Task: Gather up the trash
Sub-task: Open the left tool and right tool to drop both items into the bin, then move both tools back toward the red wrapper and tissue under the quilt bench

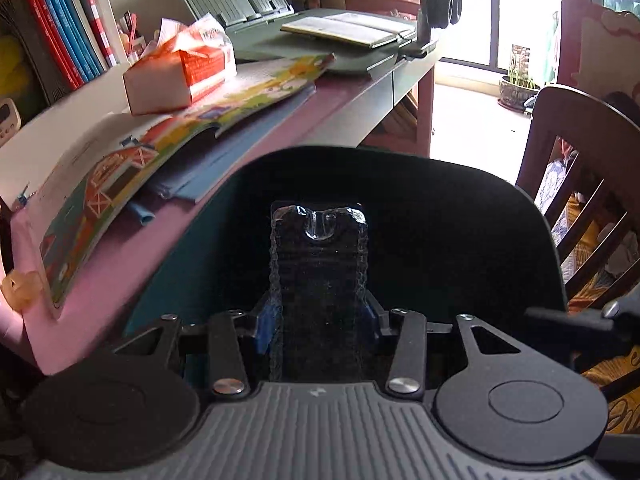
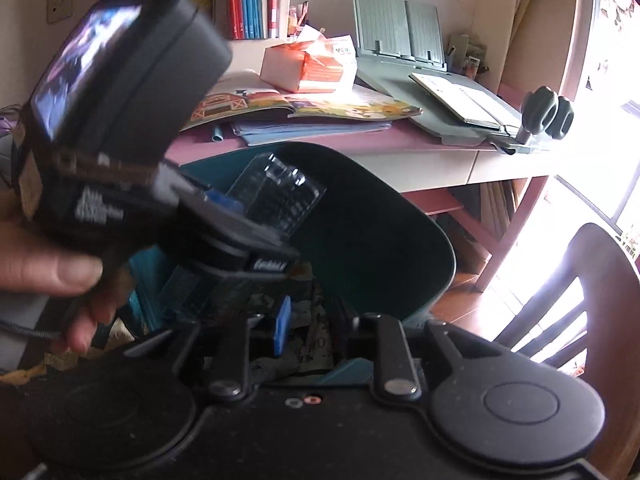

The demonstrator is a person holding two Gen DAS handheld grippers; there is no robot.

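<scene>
Now we hover the left gripper, jaws closed with nothing visibly held, over the bin at frame centre. Right gripper: we cannot tell. Let's stay inside the rim.

The left tongs point their clear fingers into a dark bin beside the tabletop carrying books.
</scene>
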